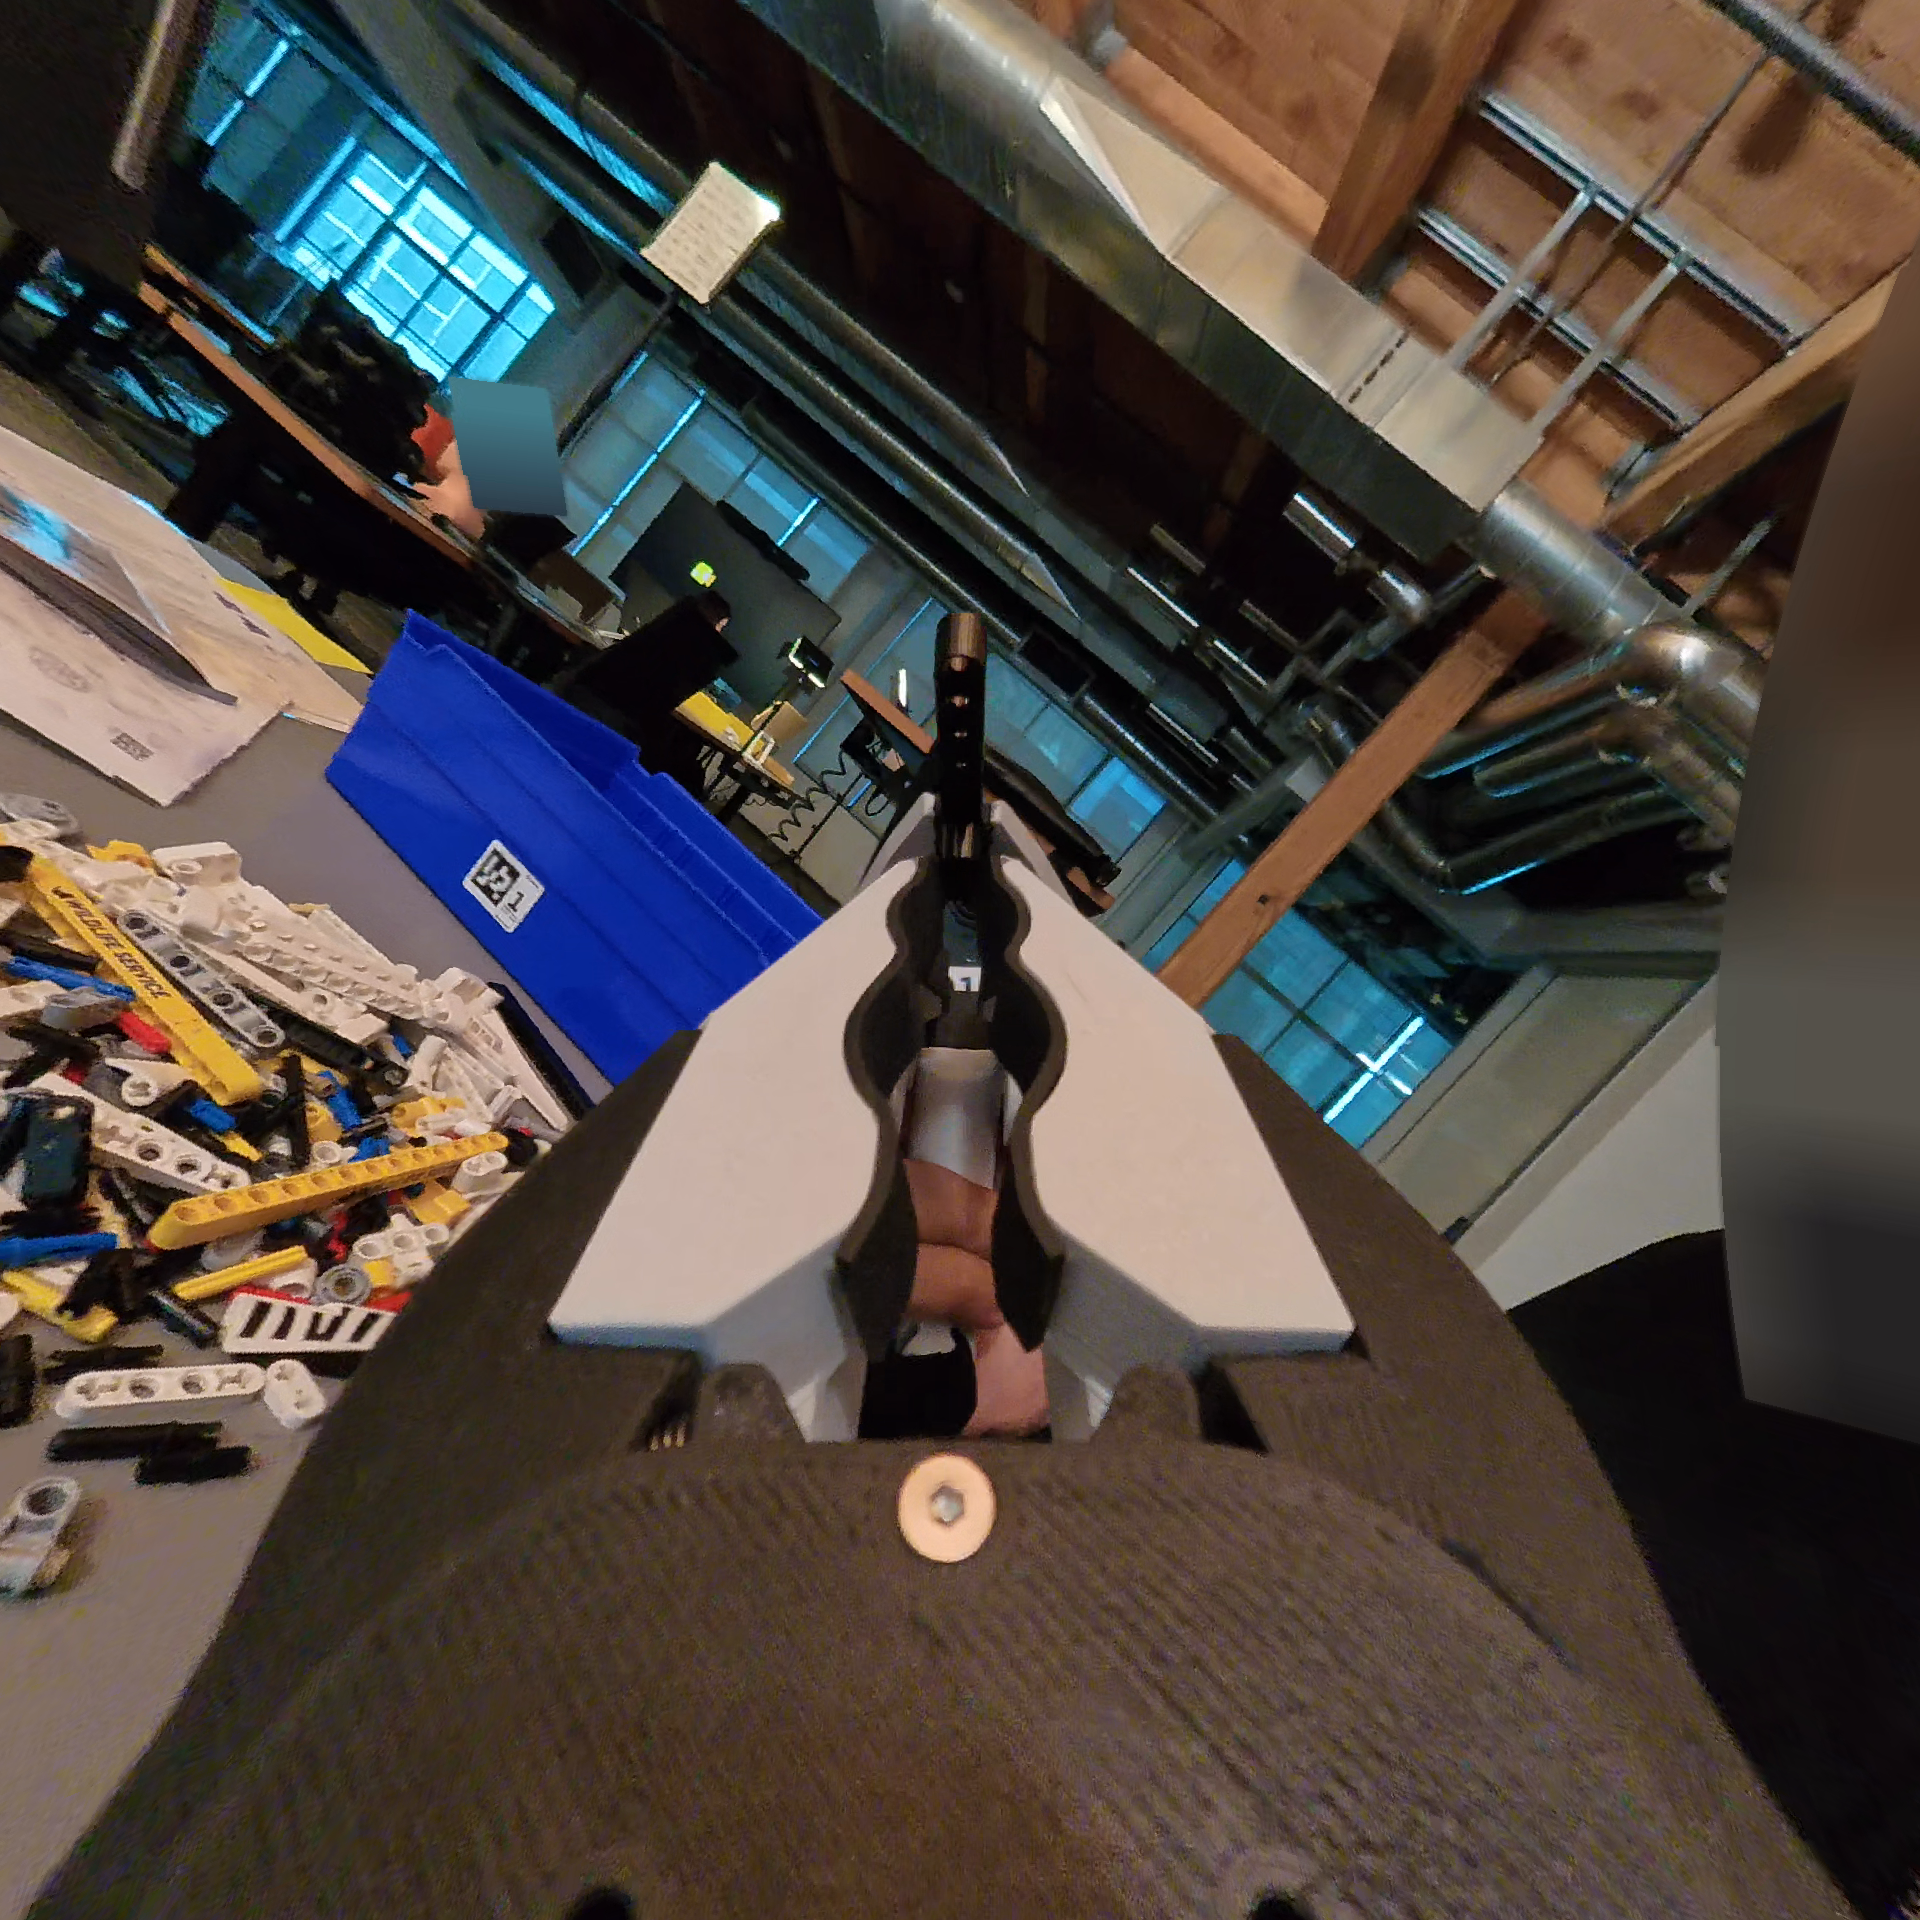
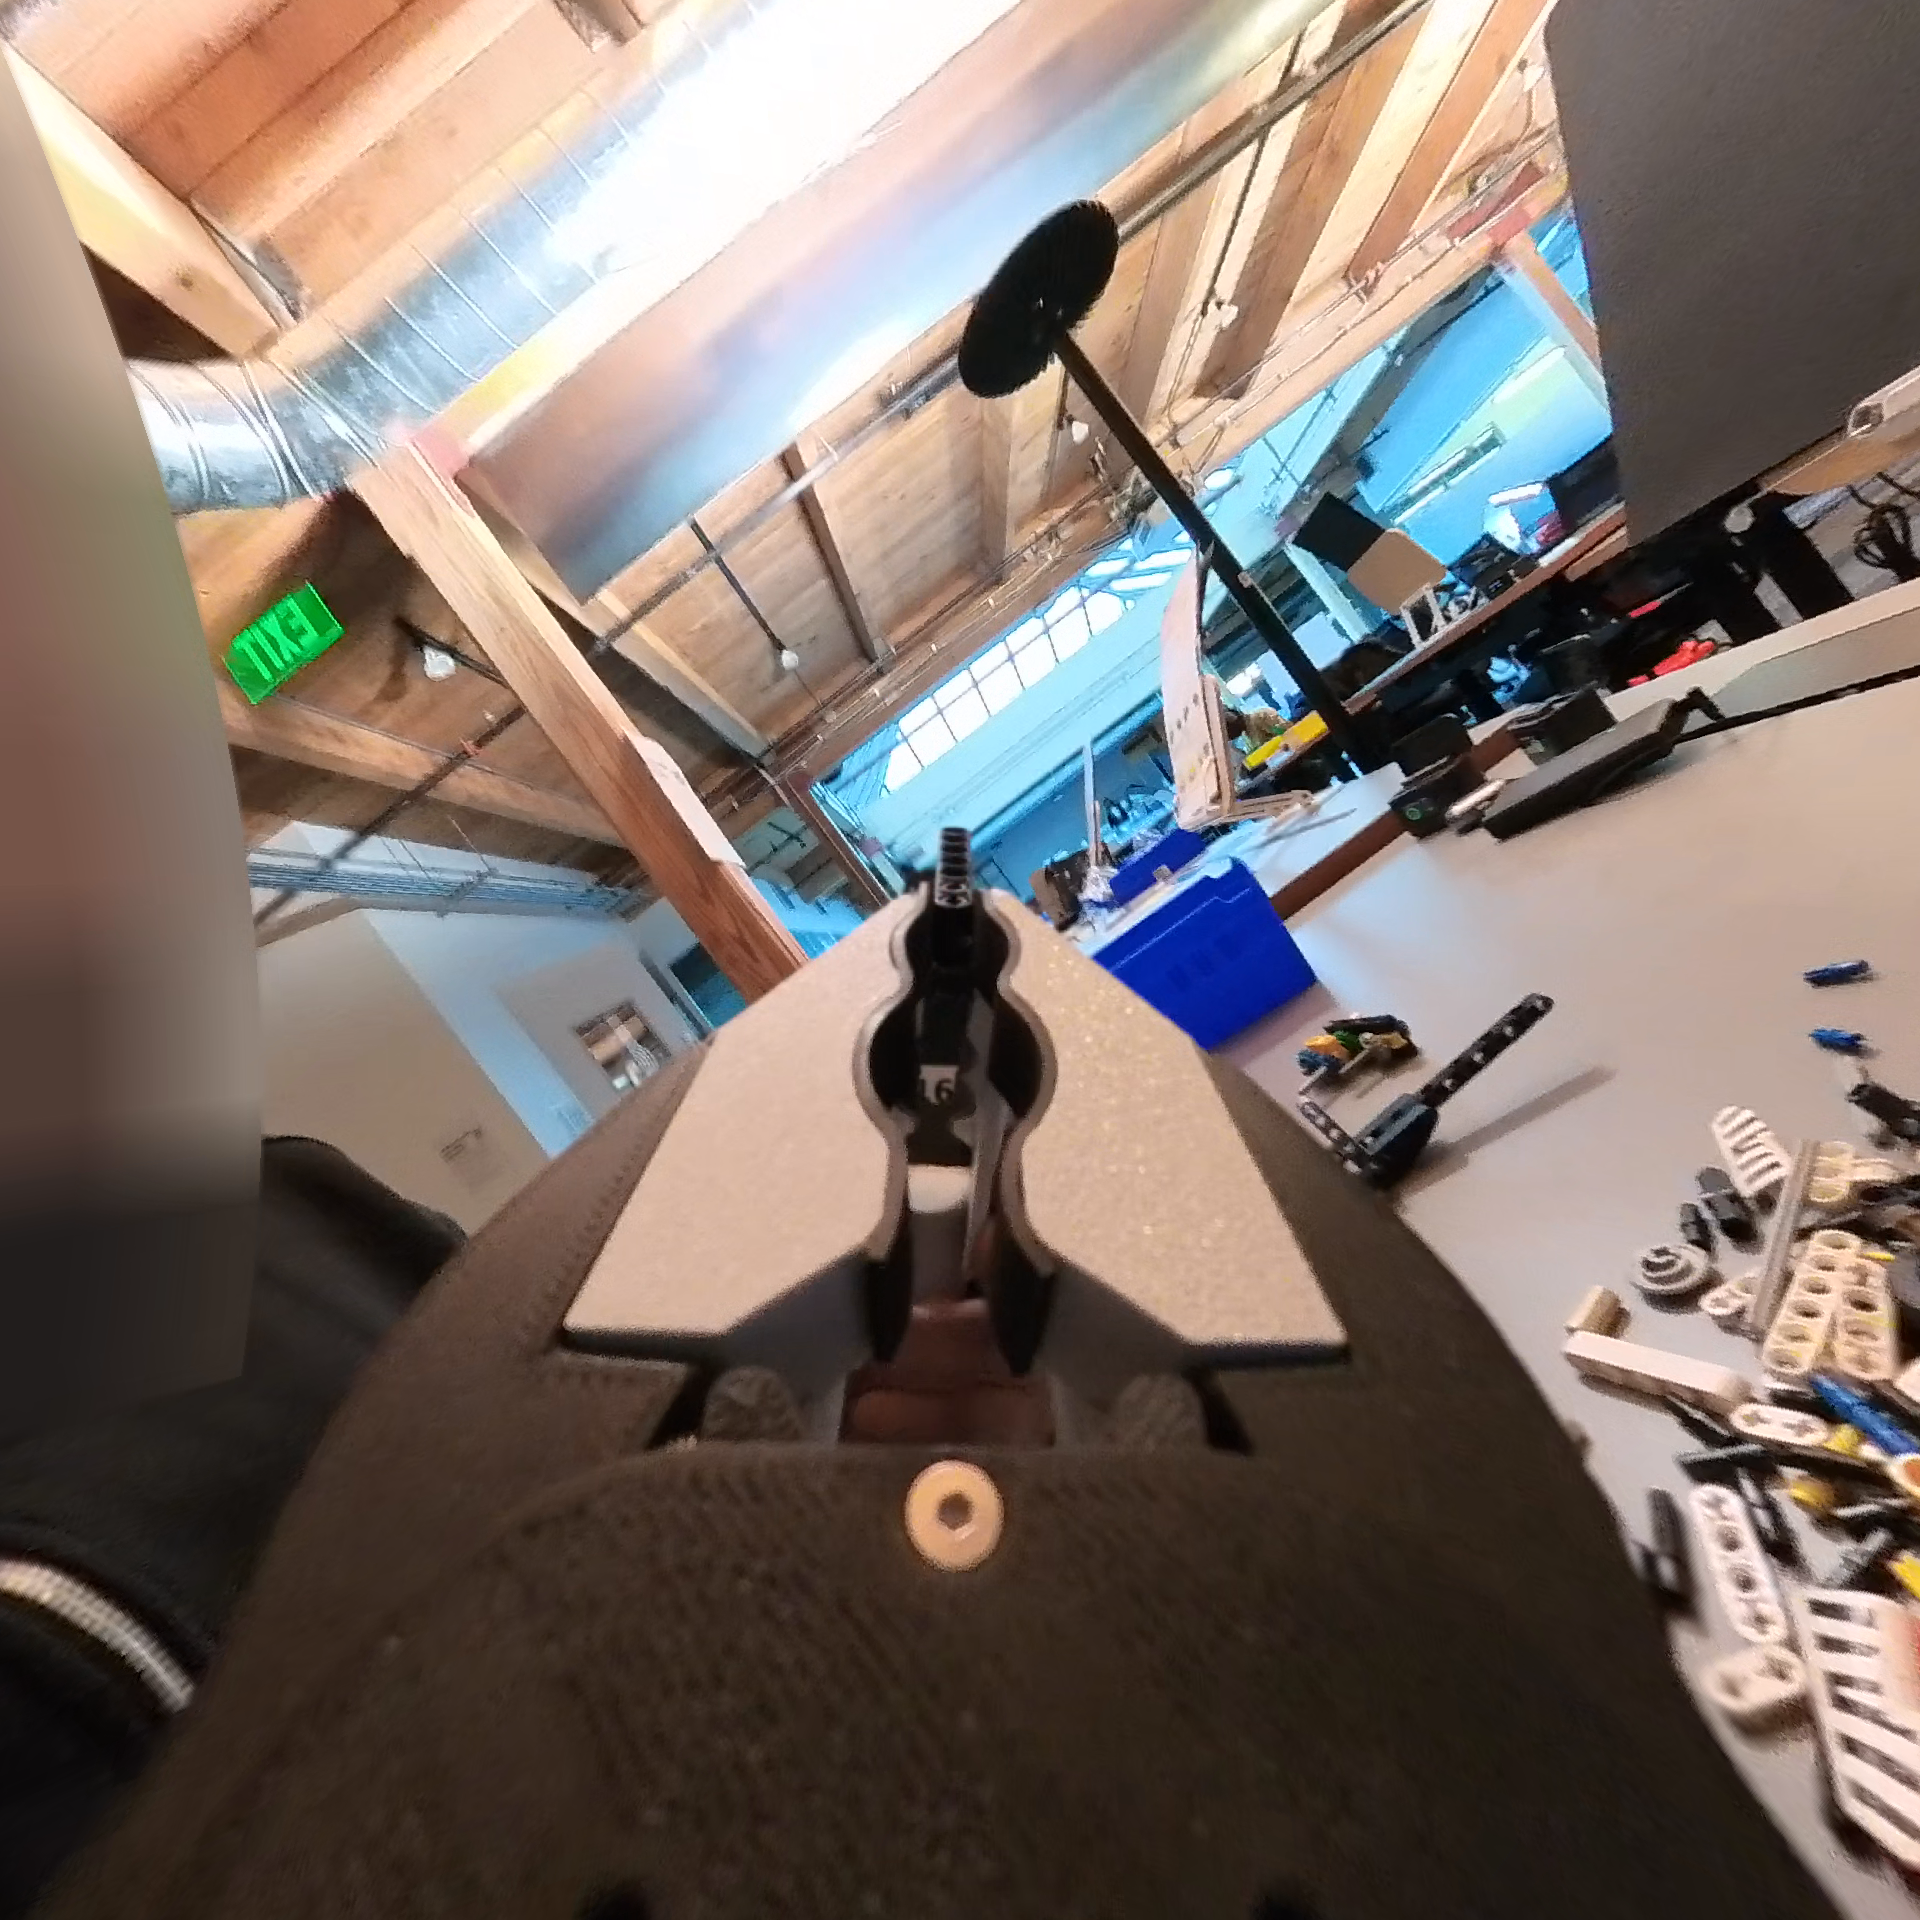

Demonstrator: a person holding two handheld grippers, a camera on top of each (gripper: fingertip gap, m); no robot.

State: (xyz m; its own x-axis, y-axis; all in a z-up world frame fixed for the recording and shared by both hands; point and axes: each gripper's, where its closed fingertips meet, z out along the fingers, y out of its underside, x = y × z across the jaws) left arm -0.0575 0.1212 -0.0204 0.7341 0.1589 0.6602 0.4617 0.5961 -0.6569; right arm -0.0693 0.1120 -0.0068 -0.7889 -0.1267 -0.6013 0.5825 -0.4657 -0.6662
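Grey left gripper (image 1: 958,831) tilted ceilingward, seemingly pinching black beam (image 1: 957,717), right gripper (image 2: 952,894) likewise.

Black lettering along a yellow beam (image 1: 104,966) in the heap of building pieces at left of the left wrist view. On the blue bin (image 1: 582,810) just behind, a white sticker (image 1: 503,883) with a black square code and a small digit. At far left, a large printed sheet (image 1: 104,623) with pictures and small marks, too blurred to read. Deep in the slot of the left gripper (image 1: 958,842), a tiny white tag (image 1: 966,979) with a digit; likewise in the right gripper (image 2: 951,904), a white tag (image 2: 937,1086) with a number. At middle left of the right wrist view, a lit green sign (image 2: 283,642) under the wooden ceiling, its letters mirrored. Farther off, right of centre, a white placard (image 2: 1195,717) with small coloured marks, unreadable.
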